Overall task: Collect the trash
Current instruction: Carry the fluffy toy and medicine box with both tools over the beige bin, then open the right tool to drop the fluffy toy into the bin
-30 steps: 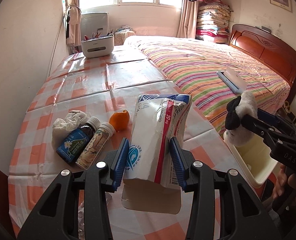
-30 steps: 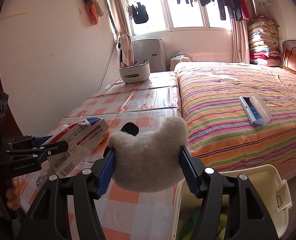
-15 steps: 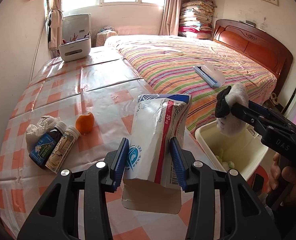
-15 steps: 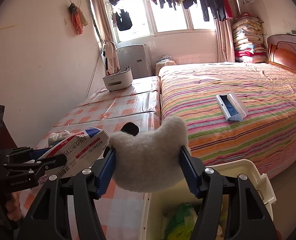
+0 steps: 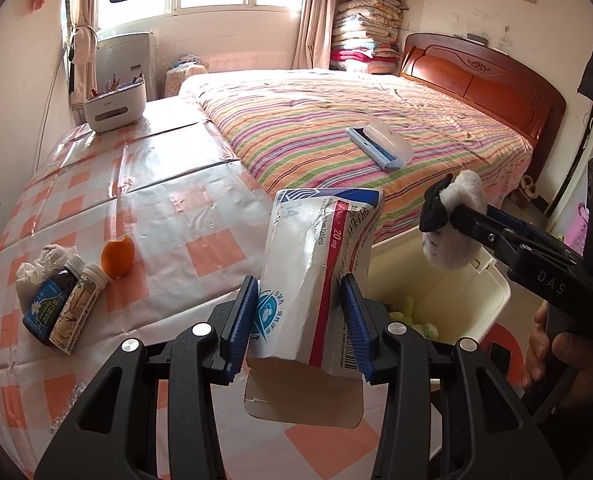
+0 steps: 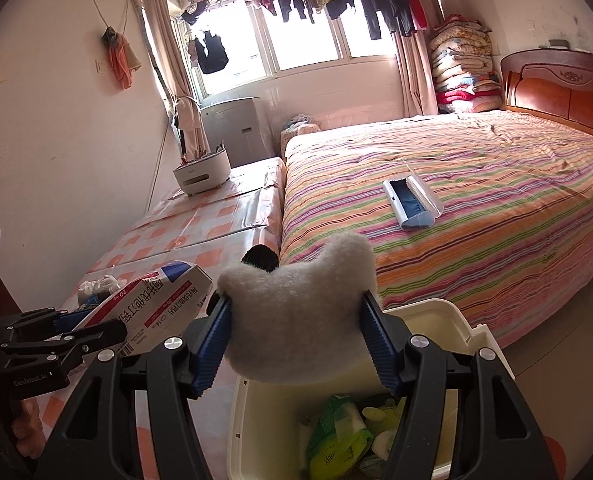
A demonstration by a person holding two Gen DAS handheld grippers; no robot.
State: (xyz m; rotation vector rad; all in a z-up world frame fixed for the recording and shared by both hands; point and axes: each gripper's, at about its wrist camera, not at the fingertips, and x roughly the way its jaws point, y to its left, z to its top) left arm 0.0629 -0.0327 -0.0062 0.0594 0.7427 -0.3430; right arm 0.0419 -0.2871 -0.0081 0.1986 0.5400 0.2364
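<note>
Carry-to-bin step: medicine box (image 5: 320, 276) is clamped in left gripper (image 5: 298, 320), fluffy pad (image 6: 296, 312) in right gripper (image 6: 296, 344); release over the bin (image 6: 448, 316) is called for next.

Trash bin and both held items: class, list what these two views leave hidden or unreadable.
- Trash bin contents: right wrist view, fluffy toy and right tool cover most.
- Medicine box small print: left wrist view, too small.
- Bin's base: left wrist view, behind the box and left tool.

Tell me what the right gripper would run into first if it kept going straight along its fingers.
Holding the fluffy white pad, the right gripper points over the open white bin toward the striped bed. It would probably meet the bed's near edge first, though depth is unclear.
</note>
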